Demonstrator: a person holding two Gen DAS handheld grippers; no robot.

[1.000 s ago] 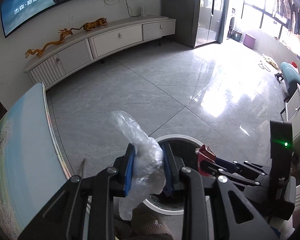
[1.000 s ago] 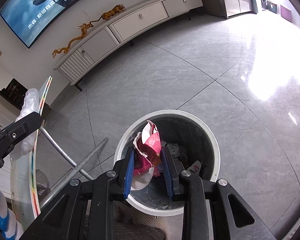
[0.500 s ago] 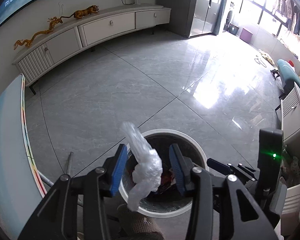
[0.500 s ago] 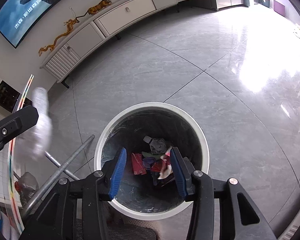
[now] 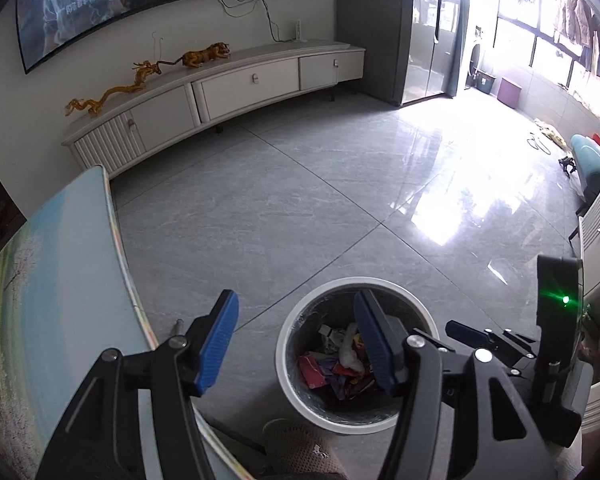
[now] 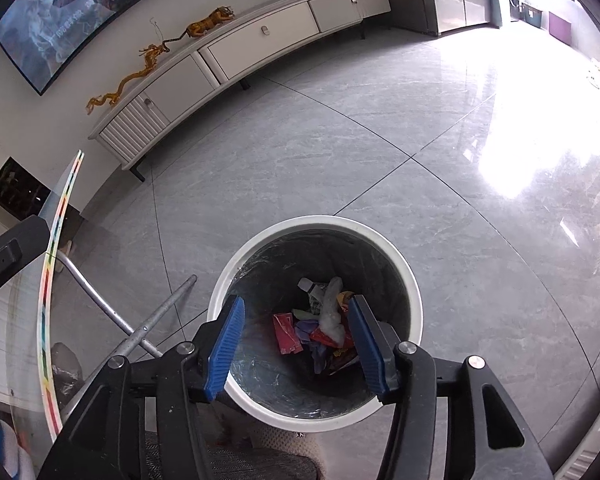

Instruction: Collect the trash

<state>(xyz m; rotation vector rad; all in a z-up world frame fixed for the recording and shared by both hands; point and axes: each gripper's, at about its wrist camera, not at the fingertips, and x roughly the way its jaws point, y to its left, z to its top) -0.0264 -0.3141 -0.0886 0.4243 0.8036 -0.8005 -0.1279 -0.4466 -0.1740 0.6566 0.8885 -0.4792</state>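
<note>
Both grippers hang over a round white bin [image 6: 414, 300] that stands on the gray floor [image 6: 320, 160], low in the middle of each frame. The right gripper [image 6: 296, 340] has its two blue fingers [image 6: 225, 347] spread wide, and nothing is between them. The left gripper [image 5: 296, 344] is wide open too and holds nothing. Down in the bin lies the trash [image 6: 320, 330]: a red wrapper [image 6: 286, 333], a crumpled clear plastic bag [image 6: 331, 312] and other bright scraps. In the left wrist view the bin [image 5: 284, 344] sits at the lower middle, with the table edge [image 5: 80, 260] at the lower left. A long white cabinet [image 5: 228, 92] runs along the wall near the top.
</note>
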